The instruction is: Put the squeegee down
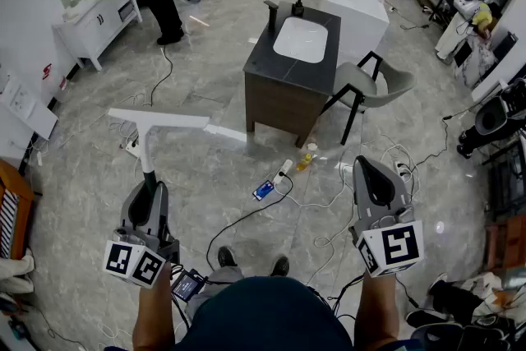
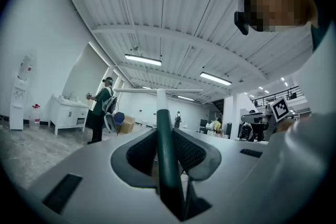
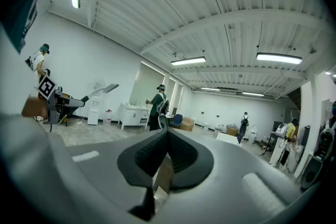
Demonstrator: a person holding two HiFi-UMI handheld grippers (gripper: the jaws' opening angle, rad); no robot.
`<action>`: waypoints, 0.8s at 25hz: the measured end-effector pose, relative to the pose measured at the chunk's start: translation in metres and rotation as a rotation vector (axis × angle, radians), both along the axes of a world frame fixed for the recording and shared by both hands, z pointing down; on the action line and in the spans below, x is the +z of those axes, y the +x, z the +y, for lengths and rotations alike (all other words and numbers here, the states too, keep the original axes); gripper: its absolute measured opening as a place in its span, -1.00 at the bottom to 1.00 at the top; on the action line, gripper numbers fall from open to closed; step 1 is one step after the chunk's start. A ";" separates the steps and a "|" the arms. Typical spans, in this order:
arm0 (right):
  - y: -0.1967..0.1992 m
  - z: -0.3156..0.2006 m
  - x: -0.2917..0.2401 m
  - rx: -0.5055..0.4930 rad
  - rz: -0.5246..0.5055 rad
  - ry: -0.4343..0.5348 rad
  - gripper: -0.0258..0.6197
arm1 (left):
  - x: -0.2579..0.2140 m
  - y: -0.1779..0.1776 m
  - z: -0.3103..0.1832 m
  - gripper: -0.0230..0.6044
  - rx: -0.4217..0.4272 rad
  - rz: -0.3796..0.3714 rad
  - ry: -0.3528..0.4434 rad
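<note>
The left gripper (image 1: 150, 191) (image 2: 165, 136) stood clamped on the dark green handle of the white T-shaped squeegee (image 1: 149, 133) (image 2: 163, 160). The tool was held off the grey marble floor (image 1: 214, 168), in front and to the left of the brown wooden vanity cabinet with a dark top and white basin (image 1: 265, 66), its wide blade pointing away from the person. The right gripper (image 1: 374, 174) (image 3: 167, 136) hung in front and to the right of that vanity, its jaws together with nothing between them. A blue phone (image 1: 264, 190) lay on the floor before the vanity.
</note>
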State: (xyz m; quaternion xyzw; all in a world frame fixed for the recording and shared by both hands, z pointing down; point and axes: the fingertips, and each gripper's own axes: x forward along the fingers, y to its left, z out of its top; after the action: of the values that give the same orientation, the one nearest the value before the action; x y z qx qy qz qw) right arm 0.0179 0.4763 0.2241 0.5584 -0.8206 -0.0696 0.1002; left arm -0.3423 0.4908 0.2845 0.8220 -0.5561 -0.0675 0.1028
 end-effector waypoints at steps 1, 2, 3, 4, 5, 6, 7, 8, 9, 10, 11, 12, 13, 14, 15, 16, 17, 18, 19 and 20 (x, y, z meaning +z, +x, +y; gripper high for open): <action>-0.001 0.000 0.002 0.001 0.000 0.001 -0.90 | 0.002 -0.001 0.000 -0.63 0.002 -0.001 0.000; -0.003 0.000 0.004 0.002 0.000 0.002 -0.90 | 0.005 -0.002 -0.001 -0.63 0.004 -0.001 0.000; -0.004 0.000 0.007 0.003 0.000 0.002 -0.90 | 0.007 -0.003 -0.001 -0.63 0.006 -0.002 -0.001; -0.007 -0.001 0.009 0.005 0.000 0.002 -0.90 | 0.009 -0.006 -0.003 -0.63 0.009 -0.002 -0.001; -0.010 -0.002 0.010 0.007 -0.001 0.002 -0.90 | 0.011 -0.009 -0.005 -0.63 0.012 -0.001 -0.001; -0.015 -0.004 0.011 0.010 -0.001 0.000 -0.90 | 0.012 -0.013 -0.008 -0.63 0.017 -0.001 -0.003; -0.020 -0.007 0.011 0.014 -0.002 -0.001 -0.90 | 0.012 -0.018 -0.012 -0.63 0.022 0.000 -0.005; -0.025 -0.011 0.010 0.020 -0.002 -0.003 -0.90 | 0.011 -0.023 -0.017 -0.63 0.028 0.001 -0.007; -0.030 -0.014 0.010 0.026 -0.003 -0.005 -0.90 | 0.011 -0.028 -0.022 -0.63 0.035 0.002 -0.009; -0.034 -0.018 0.010 0.034 -0.004 -0.006 -0.90 | 0.010 -0.032 -0.027 -0.63 0.041 0.003 -0.011; -0.038 -0.021 0.010 0.042 -0.008 -0.006 -0.90 | 0.011 -0.037 -0.031 -0.63 0.048 0.004 -0.013; -0.042 -0.024 0.010 0.049 -0.014 -0.006 -0.90 | 0.011 -0.041 -0.035 -0.63 0.055 0.004 -0.014; -0.046 -0.027 0.010 0.054 -0.025 -0.006 -0.90 | 0.012 -0.045 -0.039 -0.63 0.061 0.005 -0.016; -0.051 -0.030 0.010 0.058 -0.040 -0.005 -0.90 | 0.012 -0.050 -0.043 -0.63 0.068 0.007 -0.017; -0.056 -0.033 0.010 0.062 -0.059 -0.005 -0.89 | 0.013 -0.055 -0.048 -0.63 0.076 0.009 -0.018; -0.060 -0.036 0.009 0.066 -0.079 -0.005 -0.89 | 0.014 -0.060 -0.052 -0.63 0.084 0.011 -0.019; -0.065 -0.038 0.009 0.071 -0.097 -0.004 -0.89 | 0.015 -0.065 -0.056 -0.63 0.094 0.014 -0.019; -0.071 -0.040 0.008 0.075 -0.108 -0.002 -0.89 | 0.016 -0.068 -0.060 -0.63 0.104 0.015 -0.019; -0.075 -0.042 0.007 0.078 -0.110 0.000 -0.89 | 0.017 -0.071 -0.064 -0.63 0.115 0.016 -0.020; -0.079 -0.043 0.007 0.082 -0.105 0.002 -0.89 | 0.018 -0.073 -0.068 -0.63 0.126 0.017 -0.021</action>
State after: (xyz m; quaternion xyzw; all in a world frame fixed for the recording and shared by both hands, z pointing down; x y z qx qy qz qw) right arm -0.0615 0.4335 0.2308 0.5946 -0.8010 -0.0368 0.0590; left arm -0.4156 0.4233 0.3025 0.8537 -0.5030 -0.0619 0.1201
